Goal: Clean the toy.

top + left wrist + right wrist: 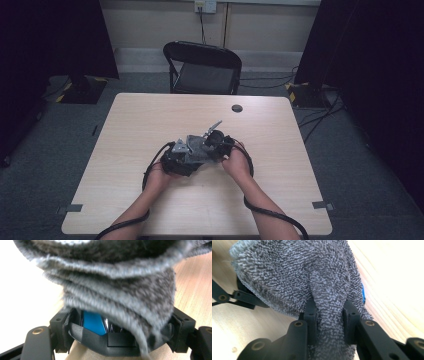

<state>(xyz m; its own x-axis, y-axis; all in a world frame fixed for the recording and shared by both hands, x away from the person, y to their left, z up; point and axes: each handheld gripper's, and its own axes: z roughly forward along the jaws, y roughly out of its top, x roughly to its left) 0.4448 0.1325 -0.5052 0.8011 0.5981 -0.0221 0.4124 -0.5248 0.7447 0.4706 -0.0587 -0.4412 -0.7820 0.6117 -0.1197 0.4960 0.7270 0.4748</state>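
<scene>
Overhead view; two close-ups sharing towel

Forearms reaching in over the table's near edge, left gripper and right gripper meeting close together, each clamped, hands low.

Black folding chair – grey carpet, dim room.
</scene>
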